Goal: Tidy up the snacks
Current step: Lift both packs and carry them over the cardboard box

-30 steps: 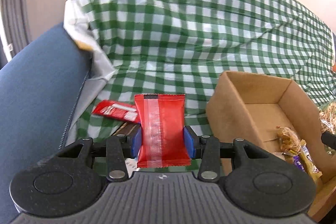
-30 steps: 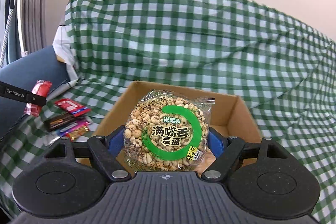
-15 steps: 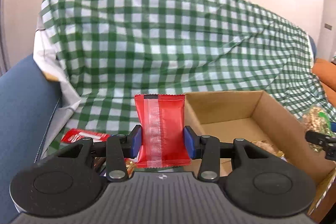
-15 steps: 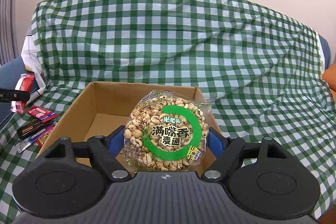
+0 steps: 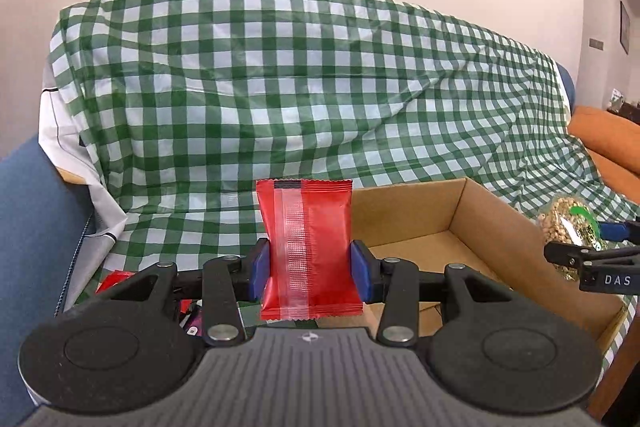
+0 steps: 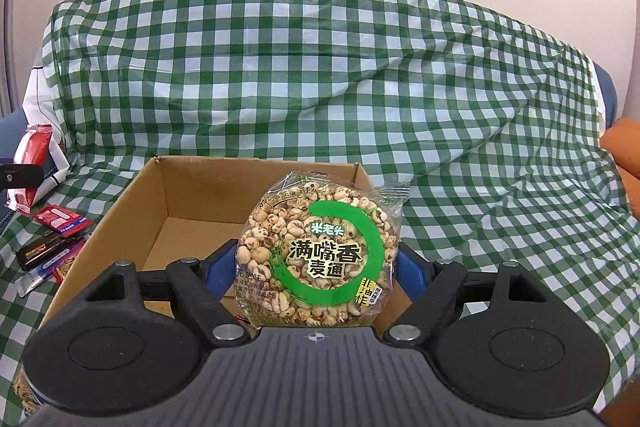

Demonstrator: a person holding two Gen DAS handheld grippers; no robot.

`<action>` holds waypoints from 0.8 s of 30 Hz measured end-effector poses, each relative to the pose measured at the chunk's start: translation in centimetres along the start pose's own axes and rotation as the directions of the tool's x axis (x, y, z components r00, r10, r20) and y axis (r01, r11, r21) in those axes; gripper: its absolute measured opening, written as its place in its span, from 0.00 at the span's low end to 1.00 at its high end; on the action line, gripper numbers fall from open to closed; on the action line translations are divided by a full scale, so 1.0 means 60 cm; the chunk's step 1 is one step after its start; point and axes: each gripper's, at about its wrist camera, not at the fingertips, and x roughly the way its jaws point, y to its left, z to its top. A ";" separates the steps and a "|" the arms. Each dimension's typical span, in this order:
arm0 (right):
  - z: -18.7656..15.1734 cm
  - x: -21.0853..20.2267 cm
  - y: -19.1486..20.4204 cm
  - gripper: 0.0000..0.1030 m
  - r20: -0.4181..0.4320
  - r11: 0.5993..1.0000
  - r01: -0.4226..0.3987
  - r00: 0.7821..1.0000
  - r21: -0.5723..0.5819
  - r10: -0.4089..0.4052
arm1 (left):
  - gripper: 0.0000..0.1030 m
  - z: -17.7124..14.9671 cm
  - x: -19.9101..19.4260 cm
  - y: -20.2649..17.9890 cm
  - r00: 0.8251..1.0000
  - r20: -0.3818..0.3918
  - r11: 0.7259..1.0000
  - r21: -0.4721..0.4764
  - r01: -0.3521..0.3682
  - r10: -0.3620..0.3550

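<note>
1. While my left gripper [image 5: 307, 265] pinches the red packet [image 5: 306, 247] upright and my right gripper [image 6: 316, 267] clamps the puffed-grain bag [image 6: 320, 255], both hang at the cardboard box [image 6: 256, 183].
2. Step: carry to box.
3. Next, prob: get over the opening, let go.
</note>
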 end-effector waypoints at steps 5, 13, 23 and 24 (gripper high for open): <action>0.000 0.003 0.001 0.79 -0.001 1.000 0.015 1.000 0.000 -0.015 | 0.46 -0.001 0.002 -0.003 1.000 0.007 1.000 0.005 0.016 -0.016; 0.001 0.006 0.005 0.79 0.001 1.000 0.030 1.000 -0.004 -0.030 | 0.46 -0.001 0.003 -0.014 0.999 0.015 0.999 0.019 0.036 -0.037; 0.000 0.008 0.004 0.79 0.002 0.999 0.037 0.999 -0.006 -0.037 | 0.46 -0.006 0.011 -0.025 0.999 0.004 0.998 0.043 0.048 -0.048; 0.000 0.008 0.004 0.79 0.002 0.999 0.039 0.999 -0.005 -0.039 | 0.46 -0.006 0.011 -0.026 0.999 0.004 0.998 0.044 0.049 -0.050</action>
